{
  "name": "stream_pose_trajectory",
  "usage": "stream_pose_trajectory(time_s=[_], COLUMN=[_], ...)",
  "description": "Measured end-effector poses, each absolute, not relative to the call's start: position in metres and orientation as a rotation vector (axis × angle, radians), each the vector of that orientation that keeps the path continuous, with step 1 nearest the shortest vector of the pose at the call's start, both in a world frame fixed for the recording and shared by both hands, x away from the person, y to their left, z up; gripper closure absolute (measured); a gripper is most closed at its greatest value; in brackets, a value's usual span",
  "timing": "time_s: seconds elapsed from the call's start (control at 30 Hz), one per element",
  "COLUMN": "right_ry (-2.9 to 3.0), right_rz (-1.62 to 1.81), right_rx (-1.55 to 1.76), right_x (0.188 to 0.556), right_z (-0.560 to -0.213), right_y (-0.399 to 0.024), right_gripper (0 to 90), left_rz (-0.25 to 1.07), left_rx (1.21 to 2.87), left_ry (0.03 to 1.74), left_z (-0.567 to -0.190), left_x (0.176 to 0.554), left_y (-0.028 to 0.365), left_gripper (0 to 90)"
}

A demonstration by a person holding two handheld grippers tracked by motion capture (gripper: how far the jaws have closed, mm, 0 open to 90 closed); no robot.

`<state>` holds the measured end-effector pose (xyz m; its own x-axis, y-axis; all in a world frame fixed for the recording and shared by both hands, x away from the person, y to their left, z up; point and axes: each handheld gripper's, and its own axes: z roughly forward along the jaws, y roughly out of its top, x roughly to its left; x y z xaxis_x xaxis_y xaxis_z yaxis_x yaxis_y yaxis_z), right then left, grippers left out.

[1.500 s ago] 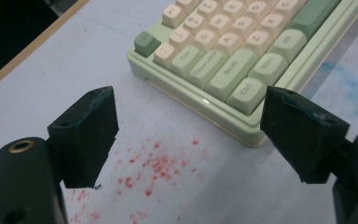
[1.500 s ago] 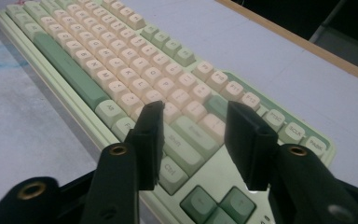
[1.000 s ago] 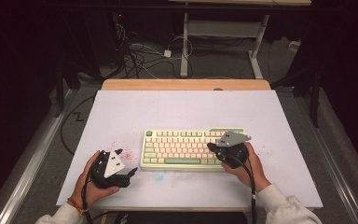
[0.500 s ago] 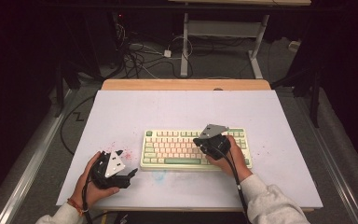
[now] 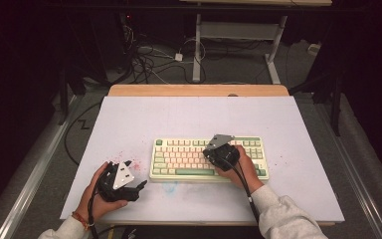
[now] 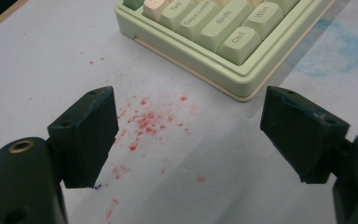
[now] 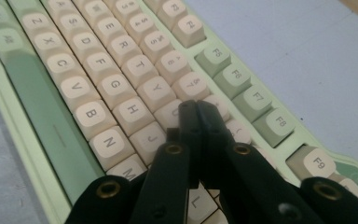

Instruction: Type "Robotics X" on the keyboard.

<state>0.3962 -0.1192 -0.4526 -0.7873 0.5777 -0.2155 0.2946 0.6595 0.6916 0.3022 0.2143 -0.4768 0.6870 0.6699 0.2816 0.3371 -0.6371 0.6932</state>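
While left claw gapes, right claw pinched over kbd.

Keyboard is seen in pale green with cream letter keys and green modifier keys. Table is covered in white, speckled with red flecks and a faint blue smear. Both claws are coloured black.

Keyboard at centre frame, a gripper at either end.
The keyboard lies on the table, lower centre; the right gripper sits over its right half, the left gripper rests lower left, just beside its corner.
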Motion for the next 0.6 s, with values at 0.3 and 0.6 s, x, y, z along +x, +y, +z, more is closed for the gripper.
stream_pose_trajectory(time_s=[0.3, 0.6], right_ry=[2.363, 2.264], right_rz=[1.04, 1.142], right_rx=[0.691, 0.702], right_x=[0.387, 0.377], right_z=[-0.434, -0.417], right_y=[-0.132, -0.151], right_gripper=[83.8, 65.0], left_rz=[0.708, 0.711], left_rx=[2.279, 2.299], left_ry=[0.775, 0.768], left_z=[-0.477, -0.477], left_x=[0.302, 0.302], left_y=[0.214, 0.214], left_gripper=[18.2, 18.2])
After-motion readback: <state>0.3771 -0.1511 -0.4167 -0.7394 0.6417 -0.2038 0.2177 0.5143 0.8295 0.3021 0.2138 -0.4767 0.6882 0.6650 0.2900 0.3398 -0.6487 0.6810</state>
